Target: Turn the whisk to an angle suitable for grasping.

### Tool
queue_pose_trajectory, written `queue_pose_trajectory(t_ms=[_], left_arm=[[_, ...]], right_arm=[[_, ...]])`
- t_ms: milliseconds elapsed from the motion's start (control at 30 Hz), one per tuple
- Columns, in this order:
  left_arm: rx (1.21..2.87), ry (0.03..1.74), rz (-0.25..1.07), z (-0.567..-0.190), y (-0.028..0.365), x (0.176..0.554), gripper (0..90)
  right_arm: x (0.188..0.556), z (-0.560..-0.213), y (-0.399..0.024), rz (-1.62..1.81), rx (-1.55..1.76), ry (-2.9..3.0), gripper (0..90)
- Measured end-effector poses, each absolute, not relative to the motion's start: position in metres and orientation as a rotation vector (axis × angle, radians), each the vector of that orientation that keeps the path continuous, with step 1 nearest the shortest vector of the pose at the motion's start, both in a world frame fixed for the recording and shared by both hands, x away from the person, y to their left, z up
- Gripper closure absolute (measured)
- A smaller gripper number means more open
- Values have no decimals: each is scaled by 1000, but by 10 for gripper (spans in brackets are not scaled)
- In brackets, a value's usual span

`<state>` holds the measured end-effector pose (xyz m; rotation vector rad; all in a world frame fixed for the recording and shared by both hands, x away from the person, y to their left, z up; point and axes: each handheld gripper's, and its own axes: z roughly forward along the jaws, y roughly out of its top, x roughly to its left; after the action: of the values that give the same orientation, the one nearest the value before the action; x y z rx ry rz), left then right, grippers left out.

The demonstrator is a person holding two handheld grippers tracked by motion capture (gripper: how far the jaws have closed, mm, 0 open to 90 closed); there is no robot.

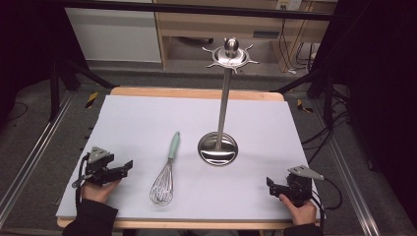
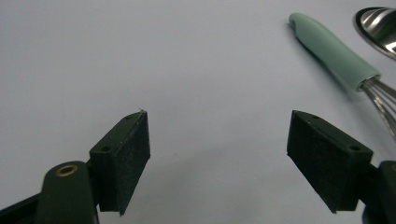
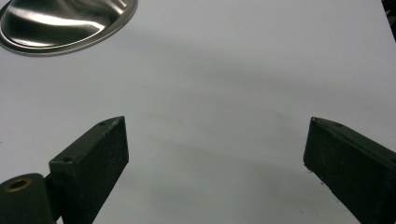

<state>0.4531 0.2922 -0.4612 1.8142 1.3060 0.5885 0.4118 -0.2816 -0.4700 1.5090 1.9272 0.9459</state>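
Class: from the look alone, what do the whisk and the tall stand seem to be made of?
Whisk: thin shiny wire loops, likely steel; its matte mint handle looks like plastic or silicone. Stand: polished metal, probably stainless steel, given the mirror-like reflections on its round base.

No lettering, number, brand or sign can be read anywhere in these views. The whisk [image 1: 164,174] beside the steel stand [image 1: 220,129] has a plain green handle with no print on it, and the stand's polished base and top carry no marking; a pale plate on the wooden furniture behind the stand's top may be a label, but it is far too small and blurred to read
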Motion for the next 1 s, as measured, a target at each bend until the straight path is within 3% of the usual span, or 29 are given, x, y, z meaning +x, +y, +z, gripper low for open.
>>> queue_pose_trajectory(t_ms=[267,1000], left_arm=[[1819,1245,565,-450,275,445,217],[1907,1113,530,-424,225,442,262]], right_arm=[[407,-469,-282,990,1474,1919,39],[405,-471,-274,947,1486,1925,89]])
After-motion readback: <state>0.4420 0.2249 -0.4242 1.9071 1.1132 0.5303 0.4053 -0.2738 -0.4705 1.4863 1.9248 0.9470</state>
